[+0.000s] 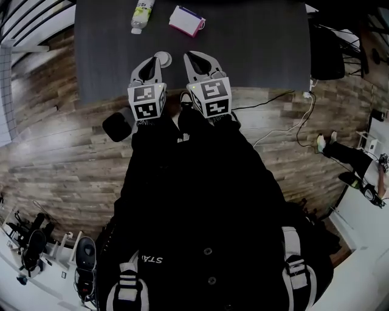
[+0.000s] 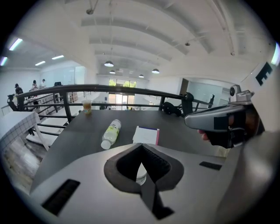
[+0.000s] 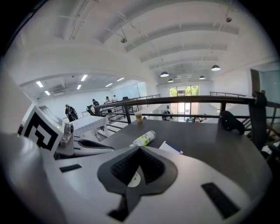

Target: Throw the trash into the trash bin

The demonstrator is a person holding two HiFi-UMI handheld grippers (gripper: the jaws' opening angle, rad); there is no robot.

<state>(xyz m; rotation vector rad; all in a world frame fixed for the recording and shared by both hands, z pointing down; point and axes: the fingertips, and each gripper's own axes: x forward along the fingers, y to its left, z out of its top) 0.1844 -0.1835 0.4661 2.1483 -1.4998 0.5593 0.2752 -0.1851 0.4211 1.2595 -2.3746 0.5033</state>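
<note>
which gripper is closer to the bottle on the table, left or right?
Left. The left gripper is on the near side of the bottle, slightly to its right; the right gripper is farther right, below the white packet.

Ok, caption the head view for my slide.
Both shut, left gripper and right gripper at a dark table with bottle and packet.

Left claw (image 1: 153,61), right claw (image 1: 191,59) side by side (jaws closed).

Bottle (image 1: 141,17) cut by top edge; white disc (image 1: 164,58) half hidden.
</note>
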